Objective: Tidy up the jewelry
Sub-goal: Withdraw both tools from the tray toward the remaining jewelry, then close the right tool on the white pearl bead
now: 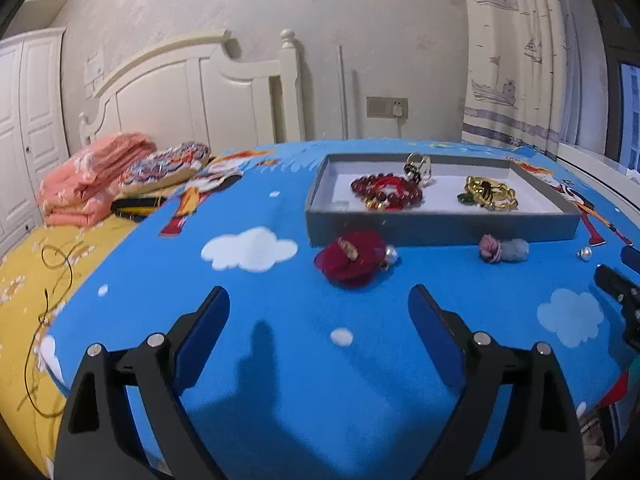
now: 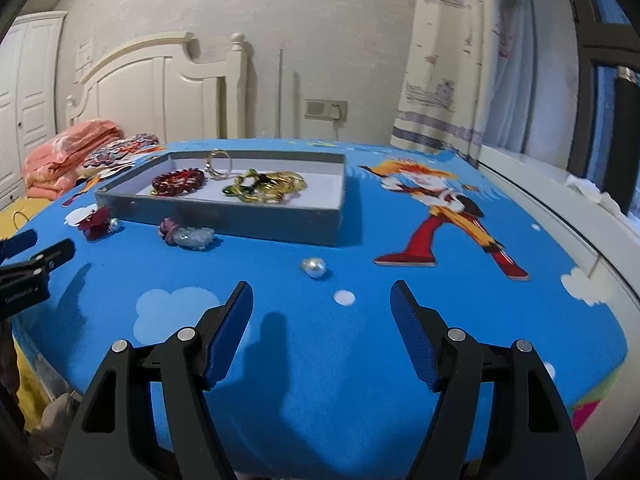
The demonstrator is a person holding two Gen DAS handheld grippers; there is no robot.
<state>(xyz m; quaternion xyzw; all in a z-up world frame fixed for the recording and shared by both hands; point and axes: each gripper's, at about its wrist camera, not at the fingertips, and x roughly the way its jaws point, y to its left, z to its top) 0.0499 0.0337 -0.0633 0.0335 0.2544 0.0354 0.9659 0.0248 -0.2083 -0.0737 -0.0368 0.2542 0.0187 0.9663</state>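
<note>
Your left claw [image 1: 320,300] spread wide, empty, red flower brooch [image 1: 352,262] just ahead. Your right claw [image 2: 322,296] apart, empty, pearl [image 2: 315,267] just ahead. Bead bracelet [image 1: 386,192], gold pieces [image 1: 490,196] inside grey tray [image 1: 440,228].

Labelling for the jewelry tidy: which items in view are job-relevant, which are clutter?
Job:
- grey tray
- red bead bracelet, gold chain, ring, all in the tray
- dark red flower clip, pink flower piece, loose pearl, all on the blue cloth

Lying about:
- folded orange blanket
- patterned cushion
- black cord
</note>
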